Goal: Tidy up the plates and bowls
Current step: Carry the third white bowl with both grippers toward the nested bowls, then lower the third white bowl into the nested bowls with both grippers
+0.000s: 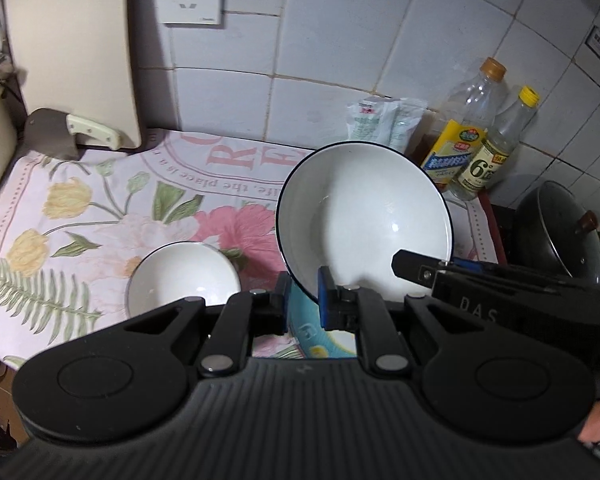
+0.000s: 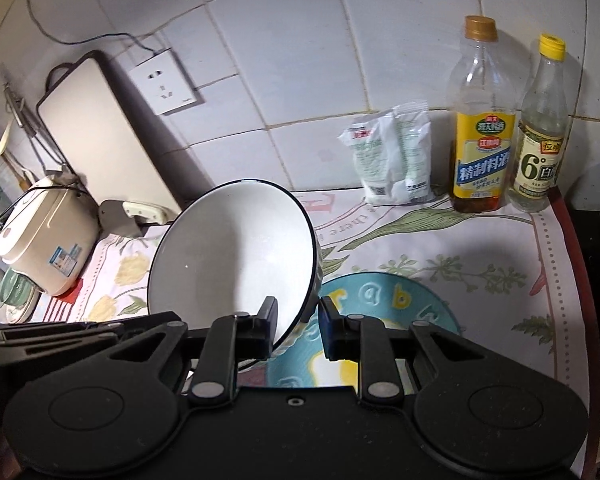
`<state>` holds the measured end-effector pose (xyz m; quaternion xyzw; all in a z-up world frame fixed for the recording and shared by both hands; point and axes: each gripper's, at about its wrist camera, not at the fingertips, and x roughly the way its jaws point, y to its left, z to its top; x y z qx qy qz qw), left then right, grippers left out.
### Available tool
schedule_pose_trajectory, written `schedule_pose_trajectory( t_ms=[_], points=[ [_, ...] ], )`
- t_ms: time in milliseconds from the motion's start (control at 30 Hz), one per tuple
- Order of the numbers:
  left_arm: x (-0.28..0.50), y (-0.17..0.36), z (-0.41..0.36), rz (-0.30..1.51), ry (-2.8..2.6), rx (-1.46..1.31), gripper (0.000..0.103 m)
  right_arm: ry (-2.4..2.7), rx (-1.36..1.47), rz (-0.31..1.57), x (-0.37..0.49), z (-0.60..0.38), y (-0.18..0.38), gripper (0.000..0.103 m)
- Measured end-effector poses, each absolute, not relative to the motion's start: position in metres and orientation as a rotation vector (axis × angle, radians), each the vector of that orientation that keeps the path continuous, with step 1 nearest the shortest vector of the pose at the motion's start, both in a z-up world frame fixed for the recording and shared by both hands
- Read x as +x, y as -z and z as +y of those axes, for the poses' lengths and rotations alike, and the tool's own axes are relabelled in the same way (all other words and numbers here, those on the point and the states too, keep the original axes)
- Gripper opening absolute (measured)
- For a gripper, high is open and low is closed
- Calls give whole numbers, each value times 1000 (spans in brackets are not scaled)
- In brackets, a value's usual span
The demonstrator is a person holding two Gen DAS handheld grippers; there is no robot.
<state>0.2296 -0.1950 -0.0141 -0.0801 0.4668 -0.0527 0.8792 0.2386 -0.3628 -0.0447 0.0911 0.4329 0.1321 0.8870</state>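
Large white bowl (image 1: 364, 216), dark-rimmed: rigid, glazed, slippery, breakable. Hold at rim. Left gripper (image 1: 304, 304) and right gripper (image 2: 298, 320) both clamp its rim.

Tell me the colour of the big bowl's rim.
Dark, nearly black, around the white big bowl; clearest in the left wrist view.

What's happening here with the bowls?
A person works two handheld grippers. Both the left gripper and the right gripper clamp the rim of the large white bowl, holding it tilted above the teal plate. A small white bowl sits beside them on the floral cloth.
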Motion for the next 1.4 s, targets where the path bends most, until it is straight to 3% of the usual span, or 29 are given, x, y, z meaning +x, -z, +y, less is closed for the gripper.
schedule_pose_trajectory(
  t_ms=[833,1400],
  points=[
    [243,64,-69,1163,86,-232,11,-237,156,1060,237,-233,91,27],
    [286,100,-52,1308,279,-182,12,-51,94,1094,247,-202,119,27]
  ],
)
